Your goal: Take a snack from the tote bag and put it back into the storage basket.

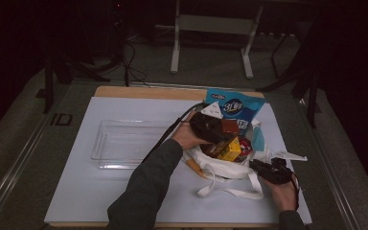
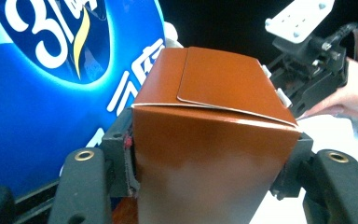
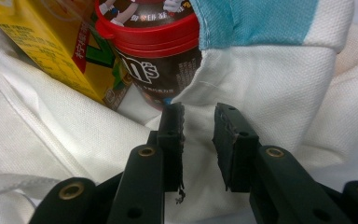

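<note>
At a table covered with a pale sheet, a person works two hand-held grippers over a white canvas tote bag (image 1: 220, 167) packed with groceries. The left gripper (image 2: 213, 172) has its jaws spread to the width of a reddish-brown carton (image 2: 214, 140), and both pads press flat against the carton's opposite sides, so the box is firmly clamped; its folded top flap faces the left gripper view. In the high view that gripper (image 1: 215, 132) sits over the mouth of the bag, with the brown carton (image 1: 229, 126) at its tip, just in front of a blue snack pouch (image 1: 235, 109) whose white lettering fills the background of the left gripper view (image 2: 60, 84). The right gripper (image 3: 199, 140) rests at the bag's near right edge, its jaws set a narrow gap apart. White fabric of the tote (image 3: 270, 93) lies between and behind the pads, but whether they pinch the cloth cannot be told. Just beyond its tips stand a yellow drink carton (image 3: 51, 51) and a red-lidded M&M's tub (image 3: 163, 51), both leaning inside the bag beside its light blue lining (image 3: 256, 21). A clear plastic tray (image 1: 124, 143) lies on the sheet to the left of the bag, well apart from the right gripper (image 1: 270, 171).
</note>
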Demonstrator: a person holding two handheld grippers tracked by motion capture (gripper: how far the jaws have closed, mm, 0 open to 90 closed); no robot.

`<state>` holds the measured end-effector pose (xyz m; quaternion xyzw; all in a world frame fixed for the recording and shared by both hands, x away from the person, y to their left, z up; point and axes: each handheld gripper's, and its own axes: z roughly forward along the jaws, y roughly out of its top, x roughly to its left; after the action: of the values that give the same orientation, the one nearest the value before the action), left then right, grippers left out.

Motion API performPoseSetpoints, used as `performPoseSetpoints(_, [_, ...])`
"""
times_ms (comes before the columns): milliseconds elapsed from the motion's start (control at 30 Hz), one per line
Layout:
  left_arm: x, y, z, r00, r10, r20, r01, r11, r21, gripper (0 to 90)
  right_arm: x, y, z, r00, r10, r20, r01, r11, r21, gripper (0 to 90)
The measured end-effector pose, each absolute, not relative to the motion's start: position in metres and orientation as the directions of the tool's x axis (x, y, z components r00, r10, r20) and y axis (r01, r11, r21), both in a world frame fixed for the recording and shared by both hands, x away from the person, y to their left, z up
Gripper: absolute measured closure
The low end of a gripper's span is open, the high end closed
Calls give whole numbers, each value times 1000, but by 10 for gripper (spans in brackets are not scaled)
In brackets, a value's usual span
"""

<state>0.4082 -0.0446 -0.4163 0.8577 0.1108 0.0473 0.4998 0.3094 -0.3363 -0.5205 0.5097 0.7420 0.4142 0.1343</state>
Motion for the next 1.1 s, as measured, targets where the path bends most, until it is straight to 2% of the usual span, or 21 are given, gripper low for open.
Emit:
performPoseSetpoints(133, [410,-46,-419,968,244,-62,171,-455,874,359,309,-336,-520,-445,867,223,645,138,752,724])
performPoseSetpoints(367, [407,-46,-419,974,227,-14,128,-494,860,415,309,-337,-521,-447,866,226,644,136,752,723])
performPoseSetpoints(633, [401,-41,-414,976,217,29,89,-513,854,430,309,-337,-521,-448,866,224,643,138,753,722])
performPoseSetpoints(1100, [397,-16,-393,962,274,10,111,-423,899,431,309,-338,-521,-451,862,229,640,134,757,721])
